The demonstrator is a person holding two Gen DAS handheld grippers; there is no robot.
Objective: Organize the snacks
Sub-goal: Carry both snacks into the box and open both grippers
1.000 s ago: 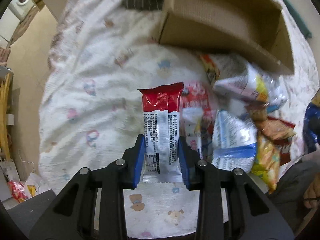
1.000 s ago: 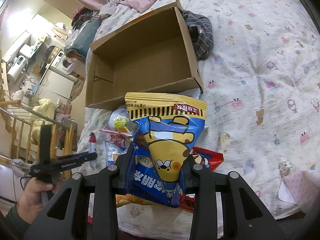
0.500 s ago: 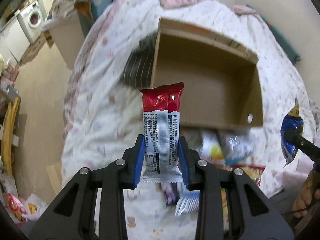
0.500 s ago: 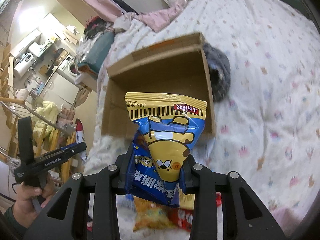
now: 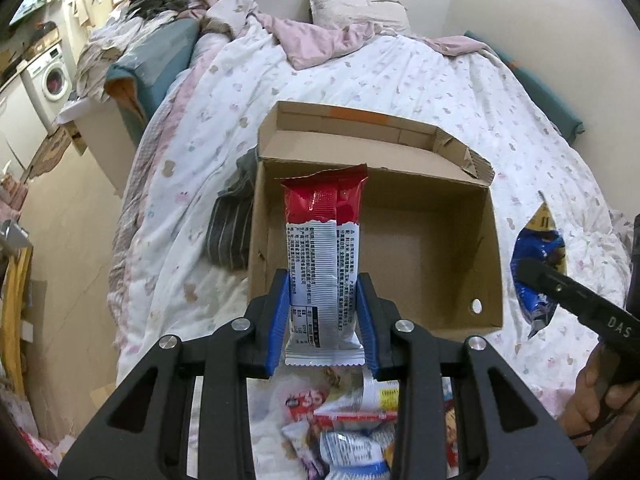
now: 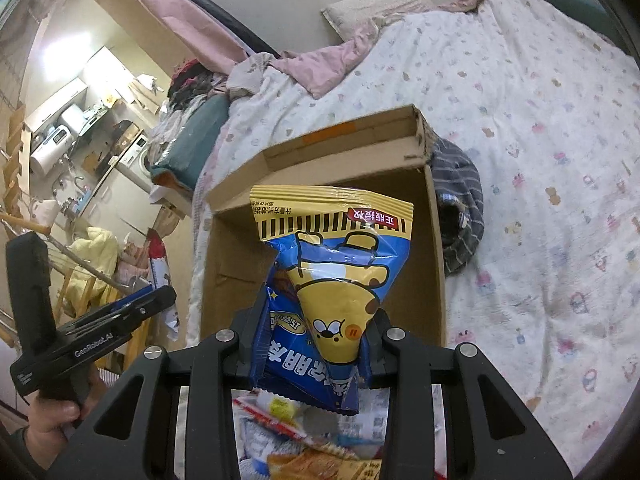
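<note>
My left gripper [image 5: 323, 320] is shut on a red and white snack packet [image 5: 323, 256], held upright in front of the open cardboard box [image 5: 460, 184] on the bed. My right gripper [image 6: 312, 344] is shut on a blue and yellow snack bag [image 6: 332, 280], held above the near edge of the same box [image 6: 360, 136]. The box looks empty inside. Several loose snack packets [image 5: 352, 432] lie on the bed below the grippers, also in the right wrist view [image 6: 304, 444]. The right gripper with its bag shows at the right of the left wrist view [image 5: 540, 276].
A grey striped garment [image 5: 232, 224] lies against the box's side, also in the right wrist view [image 6: 460, 216]. Pink blanket [image 5: 320, 36] and pillow [image 5: 356, 8] lie at the bed's head. The bed's left edge drops to the floor [image 5: 68, 240]. A washing machine [image 5: 52, 76] stands beyond.
Both grippers have risen and tilted up from the snack pile toward the box, each still holding its packet. The box now sits centred in both views.
</note>
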